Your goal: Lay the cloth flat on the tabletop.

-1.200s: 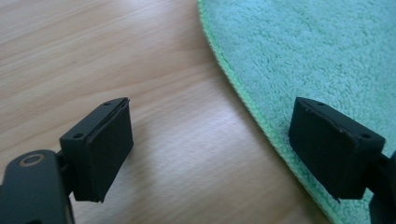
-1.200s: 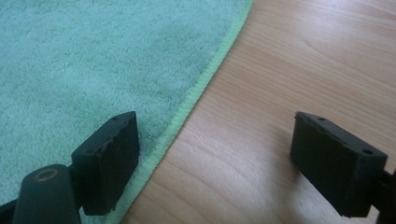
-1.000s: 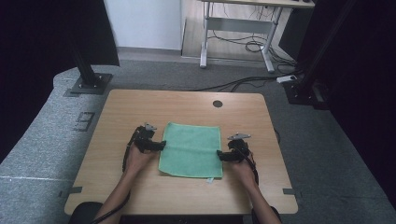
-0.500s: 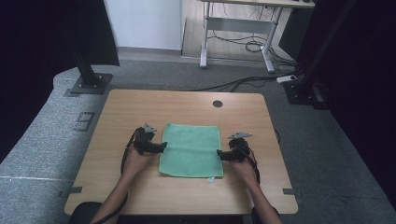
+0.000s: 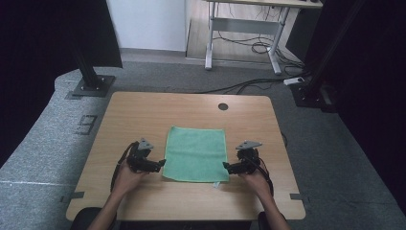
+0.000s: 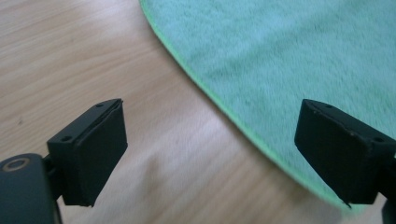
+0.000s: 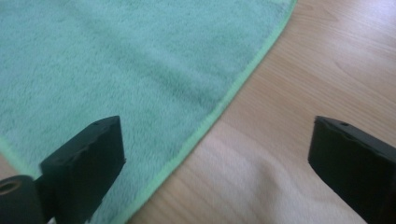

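Observation:
A green cloth (image 5: 196, 153) lies flat and square on the wooden table (image 5: 143, 115). My left gripper (image 5: 161, 164) hovers at the cloth's near left corner, its tips pointing at the edge. In the left gripper view the left gripper (image 6: 212, 154) has its jaws wide apart, with the cloth's hem (image 6: 224, 112) running below the gap, untouched. My right gripper (image 5: 225, 167) mirrors it at the near right corner. The right gripper (image 7: 215, 168) also stands wide over the cloth's hem (image 7: 219, 109) and bare wood. Both pairs of jaws have just been opening, with nothing pinched between them.
A round cable hole (image 5: 223, 106) sits near the table's far edge. A small white tag (image 5: 216, 183) pokes out at the cloth's near edge. Black stand bases (image 5: 88, 86) flank the table on the floor, and a desk frame with cables (image 5: 244, 45) stands beyond.
Both grippers have drawn back toward the person, off the cloth's side edges, the left one farther. The cloth lies where it was.

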The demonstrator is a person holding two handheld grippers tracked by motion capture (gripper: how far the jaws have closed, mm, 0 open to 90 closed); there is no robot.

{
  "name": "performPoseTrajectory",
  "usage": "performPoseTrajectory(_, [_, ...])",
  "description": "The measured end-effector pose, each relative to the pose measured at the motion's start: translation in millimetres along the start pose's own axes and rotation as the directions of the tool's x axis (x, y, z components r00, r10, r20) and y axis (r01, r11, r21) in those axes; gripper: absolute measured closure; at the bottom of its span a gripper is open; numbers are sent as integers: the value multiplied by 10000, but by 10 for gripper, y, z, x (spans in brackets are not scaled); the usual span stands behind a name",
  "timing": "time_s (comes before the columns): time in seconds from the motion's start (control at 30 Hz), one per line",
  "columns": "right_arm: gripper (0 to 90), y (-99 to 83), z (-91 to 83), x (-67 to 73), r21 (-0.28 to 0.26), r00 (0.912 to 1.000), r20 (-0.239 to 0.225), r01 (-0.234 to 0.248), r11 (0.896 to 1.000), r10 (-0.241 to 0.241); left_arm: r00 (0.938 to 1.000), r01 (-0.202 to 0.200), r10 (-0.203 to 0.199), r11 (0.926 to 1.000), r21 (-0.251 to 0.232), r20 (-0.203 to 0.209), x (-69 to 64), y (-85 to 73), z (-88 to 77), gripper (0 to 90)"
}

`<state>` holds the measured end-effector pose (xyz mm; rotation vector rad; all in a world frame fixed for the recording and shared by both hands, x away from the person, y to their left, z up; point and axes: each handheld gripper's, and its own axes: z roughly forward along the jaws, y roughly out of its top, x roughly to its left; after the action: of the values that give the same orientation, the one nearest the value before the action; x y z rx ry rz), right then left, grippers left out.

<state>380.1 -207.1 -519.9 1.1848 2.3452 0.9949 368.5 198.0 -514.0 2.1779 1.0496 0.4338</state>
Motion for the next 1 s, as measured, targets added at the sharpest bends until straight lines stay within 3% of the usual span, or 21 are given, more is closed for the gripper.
performPoseTrajectory(0.37, [0, -260, -57, -53, 50, 9988, 404, -273, 9996, 271, 9987, -237, 260, 9983, 524, -434, 15, -332, 3, 0])
performPoseTrajectory(0.63, [0, -409, 9, -116, 0, 9979, 436, -489, 9988, 489, 9993, -158, 178, 9981, 588, -342, 13, -383, 75, 0])
performPoseTrajectory(0.73, [0, -447, 42, -122, 46, 9980, 440, -466, 9989, 464, 9998, 166, -160, 9988, 463, -113, 32, -402, 93, 0])
performPoseTrajectory(1.0, [0, -469, 49, -121, -53, 9983, 461, -349, 9994, 351, 9996, 290, -287, 9984, 486, -73, 46, -404, 97, 0])
